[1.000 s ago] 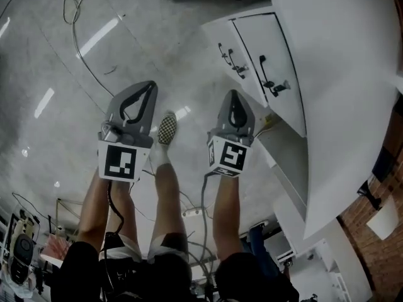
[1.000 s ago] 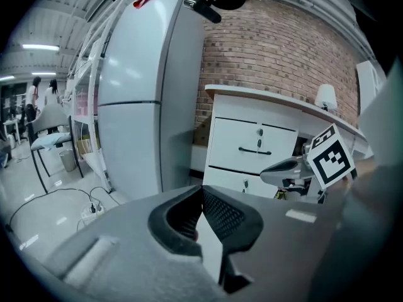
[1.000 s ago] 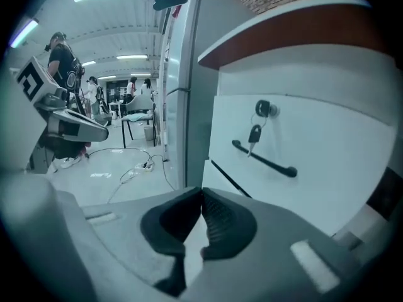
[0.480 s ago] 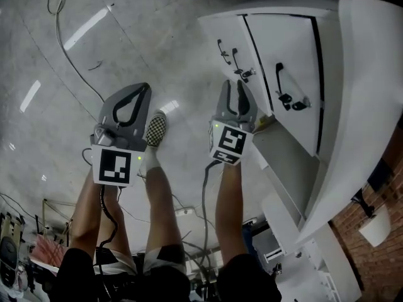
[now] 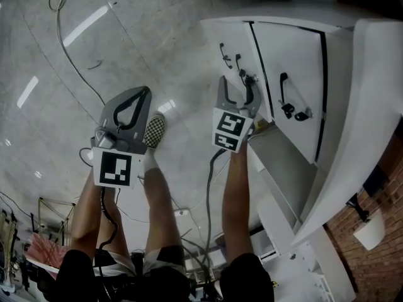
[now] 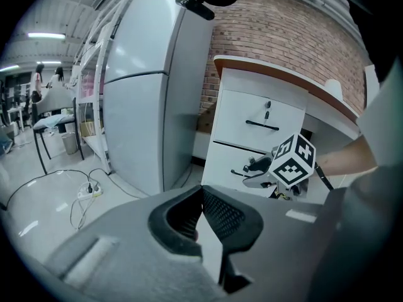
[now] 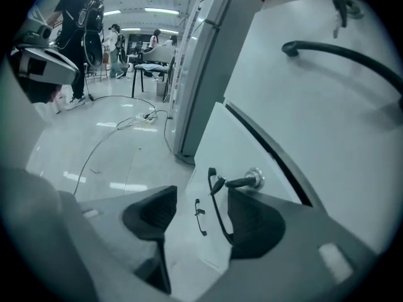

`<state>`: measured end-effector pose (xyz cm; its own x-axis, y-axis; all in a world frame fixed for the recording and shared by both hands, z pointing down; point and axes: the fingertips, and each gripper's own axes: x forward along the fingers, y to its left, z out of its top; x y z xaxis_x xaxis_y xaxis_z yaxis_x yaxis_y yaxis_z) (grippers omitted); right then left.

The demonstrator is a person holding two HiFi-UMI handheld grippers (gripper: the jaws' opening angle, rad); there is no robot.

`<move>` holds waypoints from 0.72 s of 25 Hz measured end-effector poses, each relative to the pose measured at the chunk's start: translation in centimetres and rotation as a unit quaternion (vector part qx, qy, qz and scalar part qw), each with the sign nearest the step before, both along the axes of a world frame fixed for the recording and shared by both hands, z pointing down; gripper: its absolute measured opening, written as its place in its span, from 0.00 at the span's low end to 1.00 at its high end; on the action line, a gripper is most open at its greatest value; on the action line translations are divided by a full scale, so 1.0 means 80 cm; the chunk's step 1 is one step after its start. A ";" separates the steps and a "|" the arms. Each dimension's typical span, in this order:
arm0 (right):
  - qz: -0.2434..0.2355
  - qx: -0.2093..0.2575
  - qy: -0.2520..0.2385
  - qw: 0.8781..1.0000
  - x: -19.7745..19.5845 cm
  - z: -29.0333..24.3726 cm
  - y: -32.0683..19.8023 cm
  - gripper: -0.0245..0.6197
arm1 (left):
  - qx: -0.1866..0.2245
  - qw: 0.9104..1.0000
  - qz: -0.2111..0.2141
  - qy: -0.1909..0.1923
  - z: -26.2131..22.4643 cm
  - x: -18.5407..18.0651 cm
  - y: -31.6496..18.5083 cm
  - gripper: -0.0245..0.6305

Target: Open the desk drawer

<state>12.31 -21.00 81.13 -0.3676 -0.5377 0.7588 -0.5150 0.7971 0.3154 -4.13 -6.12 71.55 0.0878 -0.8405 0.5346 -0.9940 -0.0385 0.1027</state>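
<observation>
A white drawer unit (image 5: 286, 55) stands under the desk at the upper right, with black handles on its fronts. My right gripper (image 5: 236, 83) is close to the lower front, its jaws opening. In the right gripper view (image 7: 201, 197) a thin black handle (image 7: 218, 207) and a key in a lock (image 7: 247, 181) show in the gap; the pads touch neither. The upper drawer's handle (image 7: 340, 52) is above. My left gripper (image 5: 141, 96) hangs over the floor to the left, shut and empty (image 6: 201, 192).
A tall white fridge (image 6: 151, 87) stands left of the drawer unit. Cables (image 5: 75, 49) trail over the shiny floor. The person's checkered shoe (image 5: 153, 131) is between the two grippers. The desk top (image 5: 371, 106) overhangs the drawers.
My right gripper has moved up to the drawer front and its jaws have gone from shut to wide apart. The left gripper has stayed shut and shifted only slightly.
</observation>
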 end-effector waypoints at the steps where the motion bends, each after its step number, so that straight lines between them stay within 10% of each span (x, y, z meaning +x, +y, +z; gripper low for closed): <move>1: -0.002 -0.002 0.006 1.000 -0.001 0.003 -0.002 0.45 | 0.000 1.000 -0.002 0.002 0.001 -0.001 0.000 0.05; 18: -0.020 -0.024 0.119 0.992 0.000 0.043 -0.008 0.43 | -0.012 0.999 -0.029 0.013 0.013 -0.022 0.021 0.05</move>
<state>12.32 -21.64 84.53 -0.1952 -0.4870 0.8513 -0.3993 0.8323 0.3845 -5.86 -4.41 72.60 0.0526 -0.8314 0.5532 -0.9915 0.0224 0.1280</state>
